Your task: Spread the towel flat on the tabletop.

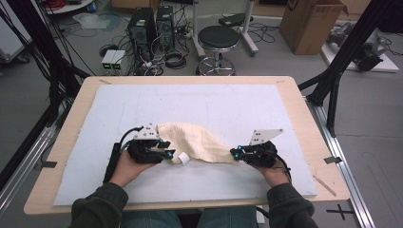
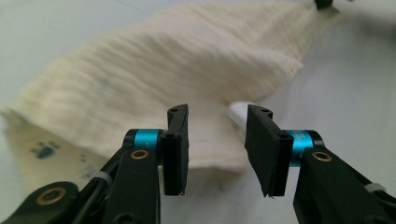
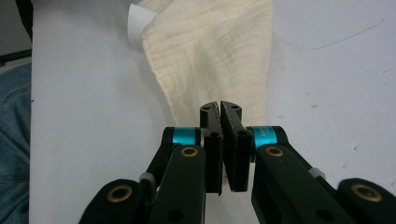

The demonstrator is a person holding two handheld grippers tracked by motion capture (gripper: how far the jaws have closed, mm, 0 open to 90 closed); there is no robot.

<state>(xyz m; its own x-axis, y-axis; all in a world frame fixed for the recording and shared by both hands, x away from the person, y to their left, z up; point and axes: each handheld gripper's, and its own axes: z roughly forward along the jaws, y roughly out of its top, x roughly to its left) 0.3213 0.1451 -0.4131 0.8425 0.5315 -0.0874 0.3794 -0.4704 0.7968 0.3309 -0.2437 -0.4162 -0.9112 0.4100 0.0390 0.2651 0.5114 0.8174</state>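
Observation:
A cream crinkled cloth [image 1: 199,140] lies bunched on the pale mat [image 1: 142,99], stretched between my two grippers. A white tag [image 1: 183,158] sticks out at its near left end. My left gripper [image 1: 167,149] is at that end; in the left gripper view its jaws [image 2: 218,114] stand apart over the cloth [image 2: 163,70], with the tag [image 2: 240,112] just past the right jaw, and neither pad presses on anything. A small dark paw print [image 2: 44,150] marks the cloth's underside. My right gripper [image 1: 235,153] is shut on the cloth's right corner [image 3: 215,51], jaws [image 3: 220,106] pinched together.
The mat covers most of a wooden table [image 1: 304,118]. Beyond the far edge on the floor stand a black stool [image 1: 217,40], computer towers [image 1: 151,26] with cables, and a cardboard box [image 1: 309,23]. Black frame posts [image 1: 342,52] rise at the right.

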